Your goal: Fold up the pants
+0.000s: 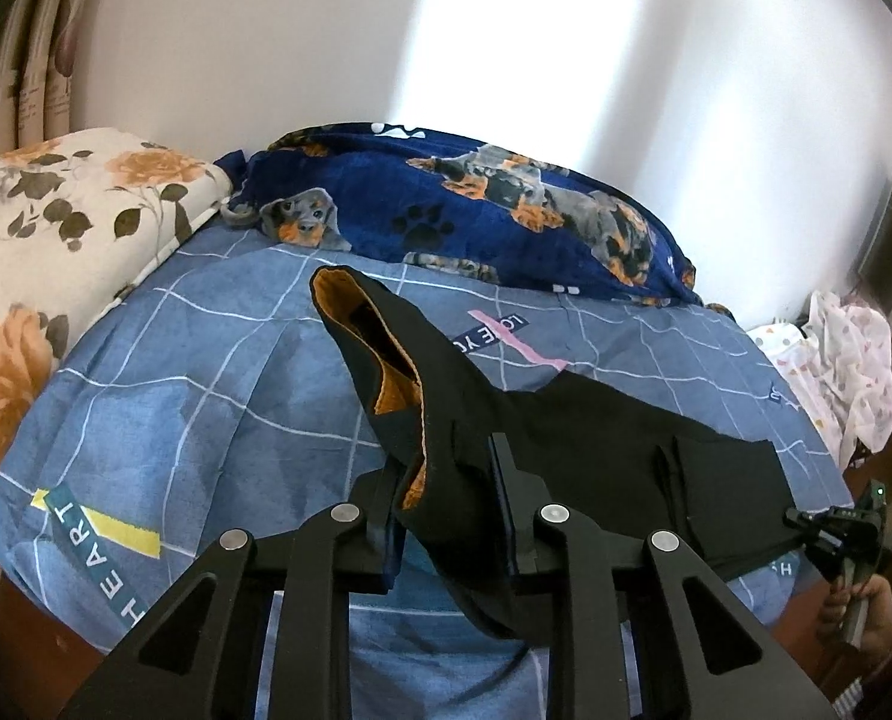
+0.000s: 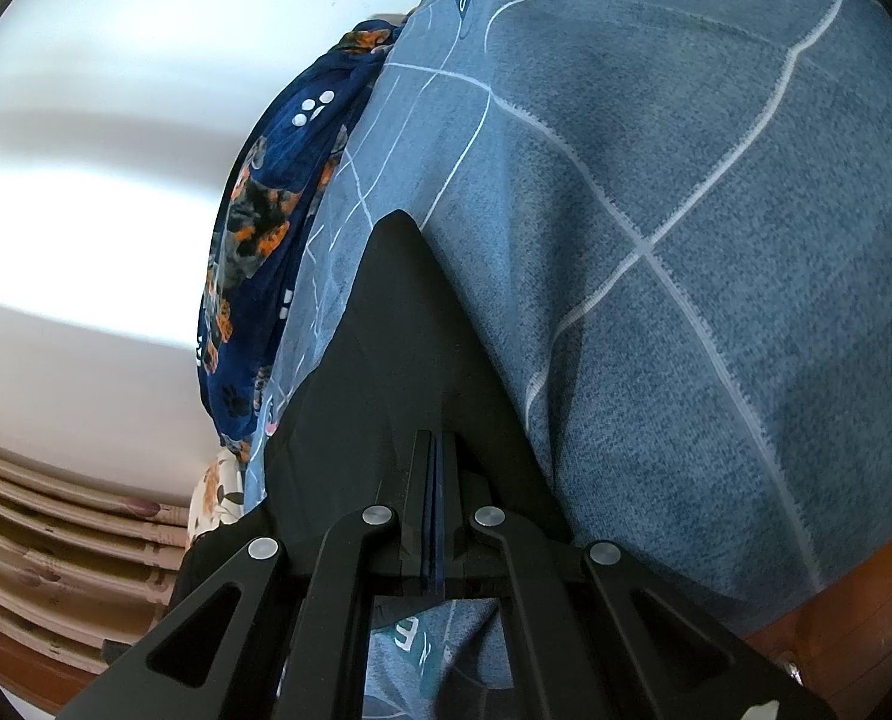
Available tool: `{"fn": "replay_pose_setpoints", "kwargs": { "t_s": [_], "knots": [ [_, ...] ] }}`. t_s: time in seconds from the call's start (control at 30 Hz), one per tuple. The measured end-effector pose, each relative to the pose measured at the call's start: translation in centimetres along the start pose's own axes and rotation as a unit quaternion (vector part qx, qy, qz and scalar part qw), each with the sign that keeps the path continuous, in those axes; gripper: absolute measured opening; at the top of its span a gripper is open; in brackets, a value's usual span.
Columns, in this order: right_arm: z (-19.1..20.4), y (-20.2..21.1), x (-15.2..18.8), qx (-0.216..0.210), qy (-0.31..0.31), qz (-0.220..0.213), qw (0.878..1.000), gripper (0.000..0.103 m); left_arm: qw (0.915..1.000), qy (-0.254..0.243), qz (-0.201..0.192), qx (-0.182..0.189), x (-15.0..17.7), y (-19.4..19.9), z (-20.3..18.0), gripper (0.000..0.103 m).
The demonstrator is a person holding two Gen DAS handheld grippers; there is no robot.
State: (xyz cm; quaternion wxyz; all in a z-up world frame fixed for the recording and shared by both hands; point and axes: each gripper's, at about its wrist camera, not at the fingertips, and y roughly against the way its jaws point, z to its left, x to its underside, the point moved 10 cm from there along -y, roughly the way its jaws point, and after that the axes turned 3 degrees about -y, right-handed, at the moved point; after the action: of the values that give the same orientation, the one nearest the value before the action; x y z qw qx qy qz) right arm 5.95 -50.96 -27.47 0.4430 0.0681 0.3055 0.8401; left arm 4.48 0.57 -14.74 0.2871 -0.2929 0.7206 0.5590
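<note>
The left gripper [image 1: 452, 480] is pinching the black pants [image 1: 566, 438] (orange lining showing) above the blue bed [image 1: 206, 360], while the right gripper [image 2: 438, 480] is clamping another edge, fabric stretching between them.

Right gripper [image 2: 438, 450] pads buried in pants [image 2: 386, 324]

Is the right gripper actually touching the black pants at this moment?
Touching. In the right wrist view, the right gripper has its jaws closed together on a fold of the black pants, cloth emerging directly from between them.
</note>
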Motion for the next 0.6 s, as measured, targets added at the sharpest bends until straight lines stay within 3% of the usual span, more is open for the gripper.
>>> {"fn": "replay_pose_setpoints", "kwargs": {
  "t_s": [0.33, 0.6],
  "knots": [
    [0.0, -0.1, -0.1, 0.001, 0.000, -0.001, 1.000, 0.000, 0.9970, 0.071, 0.025, 0.021, 0.9, -1.1, 2.5, 0.025],
    [0.0, -0.1, -0.2, 0.001, 0.000, -0.001, 1.000, 0.000, 0.9970, 0.070, 0.019, 0.026, 0.6, -0.6, 2.2, 0.020]
  ]
}}
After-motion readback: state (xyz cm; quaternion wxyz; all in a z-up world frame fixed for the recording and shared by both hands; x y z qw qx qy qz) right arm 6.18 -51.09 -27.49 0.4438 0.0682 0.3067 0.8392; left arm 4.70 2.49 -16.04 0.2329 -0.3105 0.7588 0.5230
